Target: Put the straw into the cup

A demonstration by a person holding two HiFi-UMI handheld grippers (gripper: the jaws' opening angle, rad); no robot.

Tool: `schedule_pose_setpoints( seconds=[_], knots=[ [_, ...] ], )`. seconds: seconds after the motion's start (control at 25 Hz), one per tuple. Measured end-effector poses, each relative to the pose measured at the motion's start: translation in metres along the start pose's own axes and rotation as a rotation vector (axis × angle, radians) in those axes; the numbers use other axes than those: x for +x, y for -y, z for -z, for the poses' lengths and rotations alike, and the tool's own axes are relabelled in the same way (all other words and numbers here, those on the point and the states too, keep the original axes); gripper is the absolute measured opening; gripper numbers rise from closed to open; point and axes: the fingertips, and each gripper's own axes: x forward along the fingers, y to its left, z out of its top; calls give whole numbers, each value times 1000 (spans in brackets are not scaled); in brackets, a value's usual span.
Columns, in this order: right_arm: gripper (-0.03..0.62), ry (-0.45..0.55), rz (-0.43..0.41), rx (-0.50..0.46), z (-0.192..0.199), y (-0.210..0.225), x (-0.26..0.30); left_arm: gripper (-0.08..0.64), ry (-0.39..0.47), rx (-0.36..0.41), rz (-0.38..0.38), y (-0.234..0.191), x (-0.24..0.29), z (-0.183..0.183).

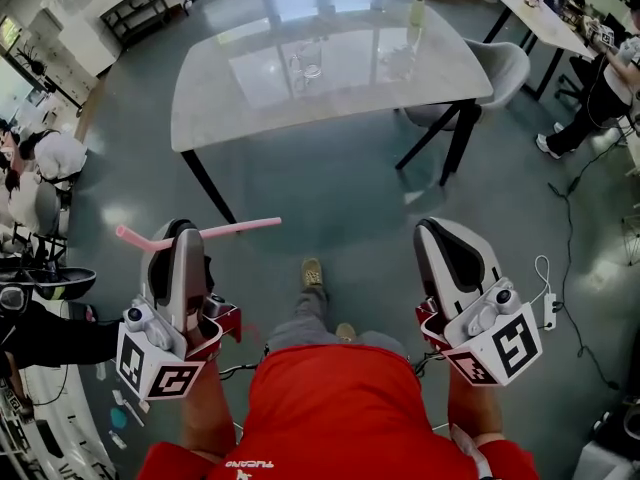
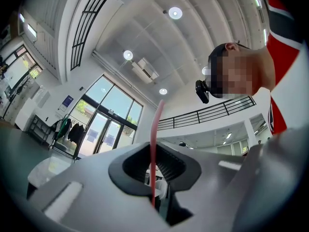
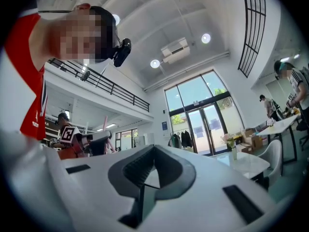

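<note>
Straw (image 1: 240,227) pinched crosswise by left tongs (image 1: 180,233), gripped off-centre, long end free for aiming. Well apart from cup (image 1: 308,68) on surface (image 1: 230,118). Right tongs (image 1: 440,230) closed together, empty, probably spare for steadying.

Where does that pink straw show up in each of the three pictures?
Head view: the straw lies crosswise at lower left, clamped in the left gripper.
Left gripper view: centre, upright between the jaws.
Right gripper view: tiny, at mid left.
Shared landmark: the red shirt.
</note>
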Motion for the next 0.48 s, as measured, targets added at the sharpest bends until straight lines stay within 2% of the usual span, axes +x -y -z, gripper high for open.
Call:
schedule_pose_setpoints(
  seconds=[0.48],
  knots=[
    [2, -30, 27, -29, 4, 55, 87, 35, 9, -24, 17, -82, 77, 15]
  ],
)
